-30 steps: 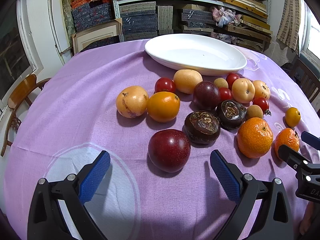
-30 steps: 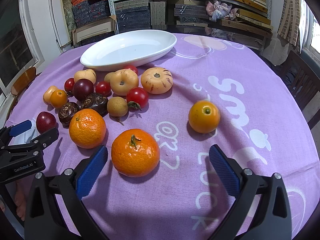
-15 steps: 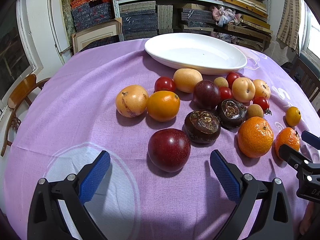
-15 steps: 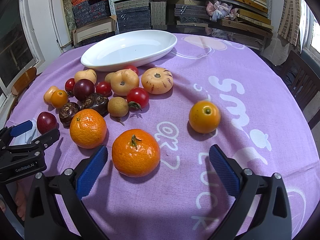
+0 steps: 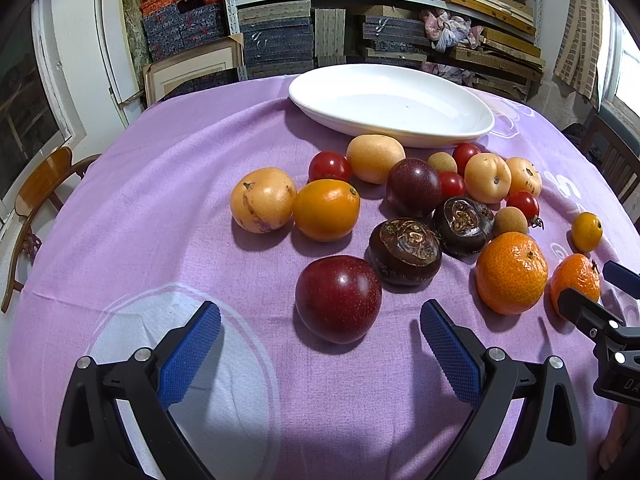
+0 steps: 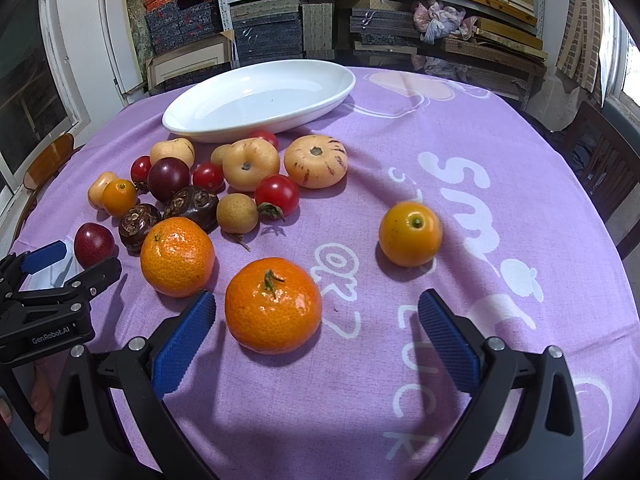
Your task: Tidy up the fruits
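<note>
Nothing has shifted: left gripper (image 5: 320,344) and right gripper (image 6: 316,326), jaws released, still frame plum (image 5: 338,298) and tangerine (image 6: 273,304); plate (image 6: 224,128) at 12 o'clock stays unfilled.

A round table under a purple cloth (image 6: 460,128) carries a white oval dish (image 6: 260,100) and scattered fruits (image 6: 248,200).

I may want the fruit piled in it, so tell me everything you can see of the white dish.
The white dish is a shallow oval, glossy like glazed ceramic, with a smooth rim and a low curved wall. It sits upright on the purple tablecloth at the far side, behind the cluster of fruit. No fruit is in it; only a tiny dark speck shows inside. A pale yellow fruit and a cherry tomato lie right at its near edge; actual contact is unclear. Both grippers are far from it.
</note>
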A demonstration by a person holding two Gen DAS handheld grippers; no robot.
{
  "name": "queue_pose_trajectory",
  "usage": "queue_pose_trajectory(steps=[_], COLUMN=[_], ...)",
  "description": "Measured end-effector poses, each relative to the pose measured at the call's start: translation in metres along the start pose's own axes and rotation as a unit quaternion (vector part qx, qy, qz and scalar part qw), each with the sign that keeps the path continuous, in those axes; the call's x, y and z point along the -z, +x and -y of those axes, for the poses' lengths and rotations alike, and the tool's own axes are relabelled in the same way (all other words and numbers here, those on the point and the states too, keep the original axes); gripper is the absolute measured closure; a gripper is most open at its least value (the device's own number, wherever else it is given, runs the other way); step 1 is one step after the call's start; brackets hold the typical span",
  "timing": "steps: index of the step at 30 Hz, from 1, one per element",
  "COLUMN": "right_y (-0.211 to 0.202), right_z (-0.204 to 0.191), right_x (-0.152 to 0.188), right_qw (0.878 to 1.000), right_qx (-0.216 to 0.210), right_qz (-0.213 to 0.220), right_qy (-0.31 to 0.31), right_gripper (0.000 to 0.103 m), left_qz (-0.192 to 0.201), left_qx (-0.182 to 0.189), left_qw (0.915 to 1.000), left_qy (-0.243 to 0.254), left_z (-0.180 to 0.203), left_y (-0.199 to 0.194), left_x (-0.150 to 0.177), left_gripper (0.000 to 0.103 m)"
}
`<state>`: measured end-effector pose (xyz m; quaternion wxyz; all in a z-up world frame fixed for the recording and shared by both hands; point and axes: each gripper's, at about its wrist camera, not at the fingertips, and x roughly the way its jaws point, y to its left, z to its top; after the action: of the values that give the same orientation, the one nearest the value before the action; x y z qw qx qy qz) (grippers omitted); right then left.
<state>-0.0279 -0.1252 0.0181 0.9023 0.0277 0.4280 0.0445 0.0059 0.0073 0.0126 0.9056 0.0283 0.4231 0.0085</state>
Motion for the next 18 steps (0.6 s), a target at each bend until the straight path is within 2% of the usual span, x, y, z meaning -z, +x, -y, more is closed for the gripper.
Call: queue_pose_trajectory(steps=[9,12,16,18], right_y=[-0.001,-0.009,-0.037,-0.062], right_z=[0.000,0.001,0.011,0.021], right_x=[0.000,-0.001,-0.007,-0.012], right_qw=[1.000,1.000,0.995,0.989], right_qx=[-0.008,-0.025,-0.073,-0.100], right_qz=[0.004,0.018,0.063,0.112], right_qy=[0.000,0.001,0.005,0.002], right_gripper=[0.004,0.004,0.004,0.004], left_qz=[-0.004,-0.016,-0.028,-0.029], left_qx=[0.005,0.032,0.058,0.059], left_qw=[1.0000,0.9992,0.9975,0.9972], left_qy=[0.000,-0.016,-0.029,-0.036], left_z=[-0.001,-0.009,-0.035,-0.048], left_y=[0.003,0.006,0.005,0.002], left_x=[0.003,0.003,0.008,0.011], left_gripper=[0.003,0.003,0.003,0.003])
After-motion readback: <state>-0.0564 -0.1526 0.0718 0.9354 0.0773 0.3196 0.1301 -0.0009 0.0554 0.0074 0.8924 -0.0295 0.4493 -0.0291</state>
